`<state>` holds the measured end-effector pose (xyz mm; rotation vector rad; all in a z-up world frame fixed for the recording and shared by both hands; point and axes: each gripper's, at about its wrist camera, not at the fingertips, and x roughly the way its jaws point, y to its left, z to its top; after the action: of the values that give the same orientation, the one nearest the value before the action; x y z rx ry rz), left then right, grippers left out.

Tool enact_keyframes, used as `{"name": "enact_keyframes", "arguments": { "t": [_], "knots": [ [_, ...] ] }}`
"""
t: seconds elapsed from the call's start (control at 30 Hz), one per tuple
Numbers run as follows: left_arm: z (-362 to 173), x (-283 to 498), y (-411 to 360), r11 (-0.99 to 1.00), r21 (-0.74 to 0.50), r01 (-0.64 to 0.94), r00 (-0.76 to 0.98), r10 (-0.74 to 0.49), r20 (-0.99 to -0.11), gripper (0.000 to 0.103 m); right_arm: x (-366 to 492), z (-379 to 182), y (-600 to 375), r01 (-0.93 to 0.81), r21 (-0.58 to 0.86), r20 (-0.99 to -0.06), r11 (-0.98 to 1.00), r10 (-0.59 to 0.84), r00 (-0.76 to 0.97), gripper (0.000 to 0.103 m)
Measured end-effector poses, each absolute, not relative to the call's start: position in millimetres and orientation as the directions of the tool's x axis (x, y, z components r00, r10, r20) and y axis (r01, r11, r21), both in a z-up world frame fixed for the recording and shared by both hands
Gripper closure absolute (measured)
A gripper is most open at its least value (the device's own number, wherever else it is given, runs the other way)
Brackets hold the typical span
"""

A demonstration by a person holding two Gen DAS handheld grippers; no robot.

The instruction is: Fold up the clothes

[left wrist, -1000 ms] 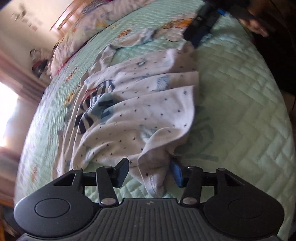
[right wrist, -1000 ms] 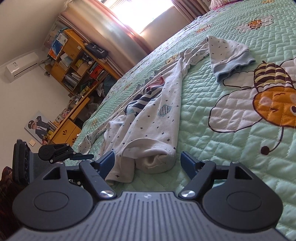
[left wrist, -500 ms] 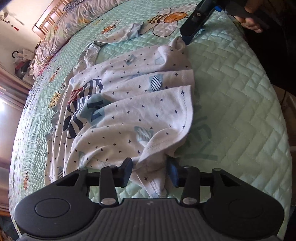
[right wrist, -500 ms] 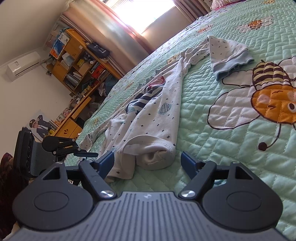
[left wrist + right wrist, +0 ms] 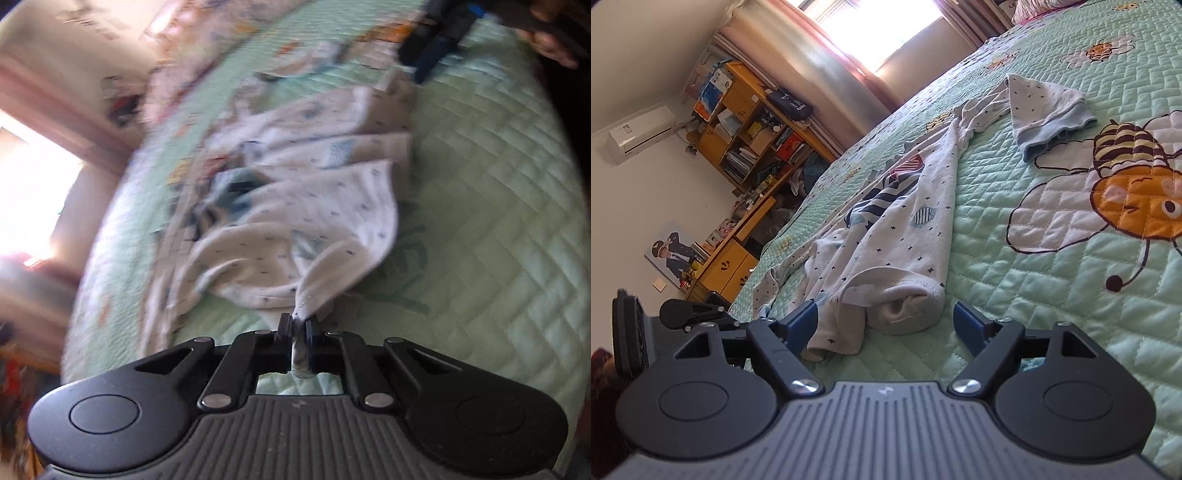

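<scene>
left gripper (image 5: 299, 326) clenched on shirt (image 5: 314, 206) hem at 6 o'clock; right gripper (image 5: 884, 319) spread wide, straddling the hem's other corner: a one-sided pull could bunch the fabric.

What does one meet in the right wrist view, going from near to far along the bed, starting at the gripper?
Right gripper, open → rolled hem of the white patterned garment → striped print on its middle → light blue sleeve cuff → quilt's small bee flower → bright window.
</scene>
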<state>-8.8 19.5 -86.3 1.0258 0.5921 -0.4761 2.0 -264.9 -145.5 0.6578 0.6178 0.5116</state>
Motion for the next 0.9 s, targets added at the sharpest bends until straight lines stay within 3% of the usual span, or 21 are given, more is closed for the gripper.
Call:
{"name": "enact_keyframes", "arguments": {
  "t": [0.13, 0.27, 0.5, 0.73, 0.9],
  "knots": [
    [-74, -16, 20, 0.663, 0.598, 0.450, 0.812, -0.026, -0.583, 0.098, -5, -145, -267, -0.233, 0.697, -0.353, 0.678, 0.607, 0.712, 0.021],
    [-53, -25, 27, 0.859, 0.383, 0.341, 0.823, -0.075, -0.563, 0.099, -15, -144, -271, -0.225, 0.718, -0.339, 0.659, 0.613, 0.714, 0.020],
    [-3, -38, 34, 0.979, 0.145, 0.143, 0.892, -0.065, -0.448, 0.099, -33, -143, -278, -0.202, 0.743, -0.337, 0.638, 0.617, 0.711, 0.020],
    [4, -45, 73, 0.994, -0.079, -0.076, 0.877, 0.029, -0.479, 0.098, -52, -141, -287, -0.186, 0.757, -0.328, 0.626, 0.611, 0.720, 0.018],
    [-13, -59, 82, 0.989, -0.085, -0.119, 0.854, 0.058, -0.518, 0.098, -57, -138, -287, -0.193, 0.744, -0.333, 0.639, 0.605, 0.723, 0.017]
  ]
}}
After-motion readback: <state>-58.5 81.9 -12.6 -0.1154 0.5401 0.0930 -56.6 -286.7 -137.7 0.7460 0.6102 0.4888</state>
